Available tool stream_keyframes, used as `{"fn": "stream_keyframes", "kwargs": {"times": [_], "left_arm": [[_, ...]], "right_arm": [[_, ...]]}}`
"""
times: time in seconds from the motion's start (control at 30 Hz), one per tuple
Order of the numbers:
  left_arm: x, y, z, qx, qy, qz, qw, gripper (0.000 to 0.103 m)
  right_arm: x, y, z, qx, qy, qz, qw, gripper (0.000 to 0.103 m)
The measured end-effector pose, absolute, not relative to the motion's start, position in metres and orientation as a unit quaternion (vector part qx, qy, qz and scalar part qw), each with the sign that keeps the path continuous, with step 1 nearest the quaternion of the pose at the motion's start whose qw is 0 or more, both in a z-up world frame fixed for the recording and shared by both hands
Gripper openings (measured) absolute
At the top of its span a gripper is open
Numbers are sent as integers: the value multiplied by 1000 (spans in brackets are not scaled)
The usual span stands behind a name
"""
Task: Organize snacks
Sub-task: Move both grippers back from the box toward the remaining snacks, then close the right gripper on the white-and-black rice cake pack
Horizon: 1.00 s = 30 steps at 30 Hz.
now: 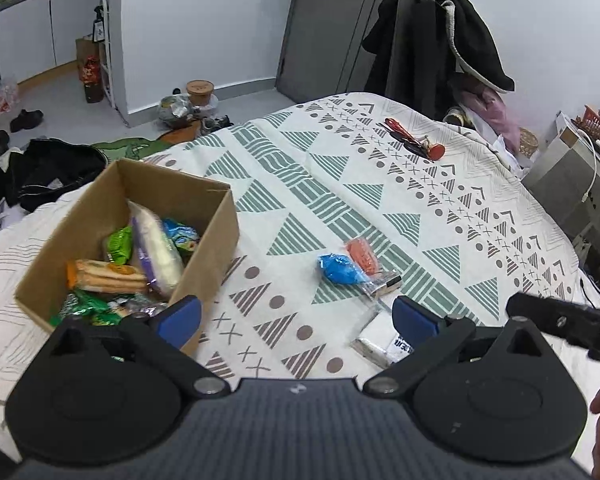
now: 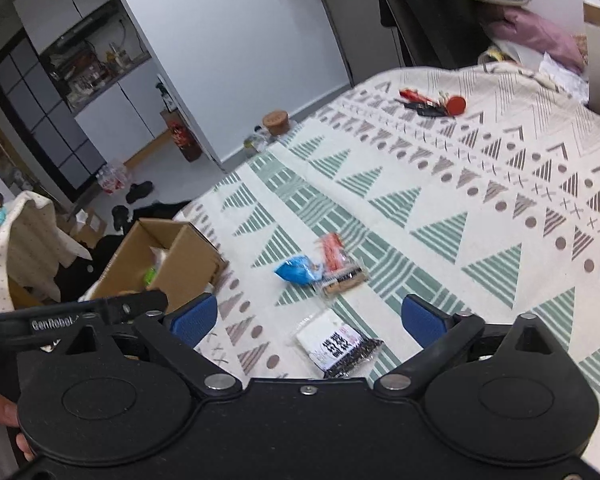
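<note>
1. Both claws stand wide open and empty above the patterned bed (image 1: 340, 184). The left claw (image 1: 296, 318) hovers beside the box (image 1: 216, 240); the right claw (image 2: 308, 316) hangs over the loose snacks.

2. The box sits at about 10 o'clock from the left claw, already holding several packets. Three snacks lie outside it on the bed.

3. The nearest one is the white pack (image 2: 334, 346) with black print, lying flat almost between the right claw's fingers at 6 o'clock in the right view. I would take that first.

4. Come straight down over it and close across its short side. It looks thin and slippery, so pinching an edge may let it slide out.

5. The blue pack (image 2: 298, 270) and orange pack (image 2: 334, 254) lie touching at 12 o'clock from the white one. Keep the fingers short of them to avoid dragging both.

6. Lift clear of the bedcover before swinging toward the box, and drop from above its rim, since the left claw is close to that corner.
</note>
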<state>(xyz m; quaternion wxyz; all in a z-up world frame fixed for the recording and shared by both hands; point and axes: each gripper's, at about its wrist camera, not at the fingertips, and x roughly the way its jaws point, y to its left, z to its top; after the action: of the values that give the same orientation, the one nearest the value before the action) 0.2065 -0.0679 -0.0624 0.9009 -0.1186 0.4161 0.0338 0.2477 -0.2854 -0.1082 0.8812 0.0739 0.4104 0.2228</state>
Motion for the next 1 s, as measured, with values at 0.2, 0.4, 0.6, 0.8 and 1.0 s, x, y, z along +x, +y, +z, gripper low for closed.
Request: {"fn": "stream_keyframes", "kwargs": {"times": [0.2,0.4,0.6,0.8,1.0], "left_arm": [[221,-64,-77,-132,422,20,897,100],[232,-61,-93,-139,430,8,892,100],[245,-55,-111,-150,447,2,882,97],[257,-53,-122,-151,458,-7,876,97],[265,-51,-137,-155,472,-13,868,96]], "right_arm": [[260,-276,-131,56,448,212,867,92],[267,-261,-150,29,477,220,850,90],[279,-248,-167,6,500,214,839,85],[288,-234,-184,-27,521,212,827,84],[297,-218,-201,-73,531,197,821,83]]}}
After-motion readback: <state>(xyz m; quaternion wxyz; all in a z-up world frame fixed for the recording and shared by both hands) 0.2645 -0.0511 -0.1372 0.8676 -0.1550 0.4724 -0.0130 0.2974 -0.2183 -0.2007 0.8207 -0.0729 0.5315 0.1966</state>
